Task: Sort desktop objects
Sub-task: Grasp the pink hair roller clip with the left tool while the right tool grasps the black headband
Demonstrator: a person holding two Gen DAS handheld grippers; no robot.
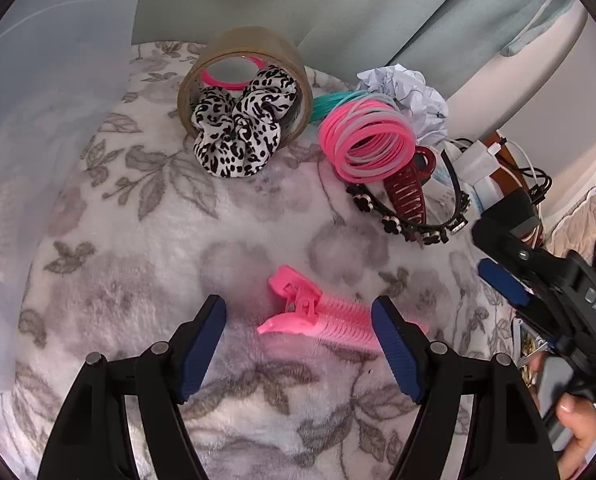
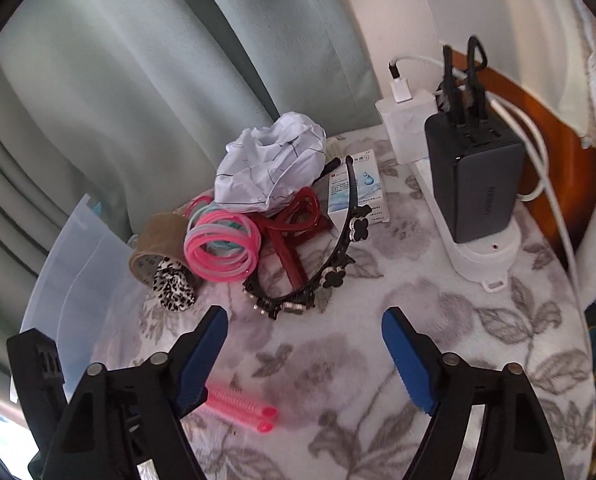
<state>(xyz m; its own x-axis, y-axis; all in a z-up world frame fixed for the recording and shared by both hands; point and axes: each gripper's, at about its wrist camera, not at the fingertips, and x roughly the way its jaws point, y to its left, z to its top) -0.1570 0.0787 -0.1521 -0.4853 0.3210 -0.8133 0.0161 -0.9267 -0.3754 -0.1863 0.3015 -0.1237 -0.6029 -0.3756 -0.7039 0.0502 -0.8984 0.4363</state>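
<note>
A white fleece cover with grey flowers (image 1: 145, 240) drapes the desk, pale green curtains (image 2: 117, 80) hanging behind its far edge and a black charger (image 2: 474, 184) standing near the right edge. The pink hair clip (image 1: 310, 312) lies flat near the front edge (hinge left, teeth right), its long axis crossing between the gaping fingers of the left gripper (image 1: 298, 344); the right gripper (image 2: 304, 356) hangs spread and empty.

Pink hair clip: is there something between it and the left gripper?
Nothing visible. The pink hair clip lies on the floral blanket between the open left gripper's fingers, apart from the other clutter.
</note>
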